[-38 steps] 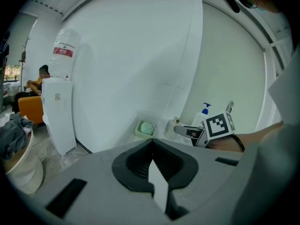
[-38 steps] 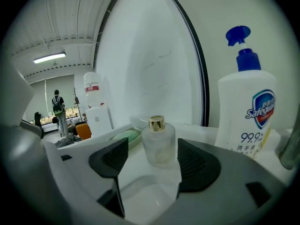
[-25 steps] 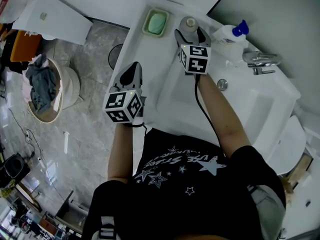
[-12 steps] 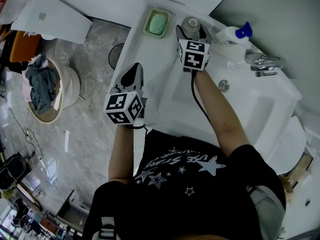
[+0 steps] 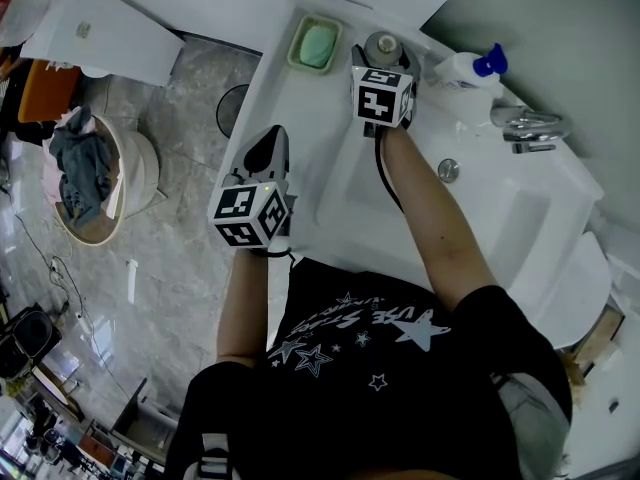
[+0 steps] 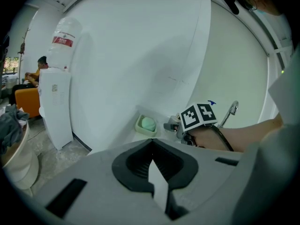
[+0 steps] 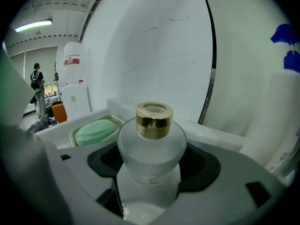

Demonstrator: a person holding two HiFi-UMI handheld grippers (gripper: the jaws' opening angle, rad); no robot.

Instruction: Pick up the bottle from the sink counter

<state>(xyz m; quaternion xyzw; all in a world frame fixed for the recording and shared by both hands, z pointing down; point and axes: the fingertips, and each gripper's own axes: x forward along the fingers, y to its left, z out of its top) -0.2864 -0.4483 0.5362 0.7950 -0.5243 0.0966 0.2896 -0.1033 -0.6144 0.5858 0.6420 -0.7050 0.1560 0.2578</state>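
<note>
A frosted round bottle (image 7: pixel 151 144) with a gold neck stands on the white sink counter (image 5: pixel 300 98), at its back next to the wall. In the head view the bottle (image 5: pixel 380 45) shows just beyond the marker cube. My right gripper (image 5: pixel 380 58) is open, its two fingers flanking the bottle's body; in the right gripper view (image 7: pixel 150 177) the dark pads sit on either side of it. My left gripper (image 5: pixel 270 138) hangs shut over the counter's left edge, holding nothing (image 6: pixel 152 161).
A green soap in its dish (image 5: pixel 313 44) lies just left of the bottle. A white spray bottle with a blue top (image 5: pixel 465 68) and a chrome tap (image 5: pixel 525 123) stand to the right. The basin (image 5: pixel 480 218) lies below. A laundry basket (image 5: pixel 90 173) sits on the floor.
My right gripper has moved forward toward the wall until its fingers stand around the bottle. The left gripper has hardly moved.
</note>
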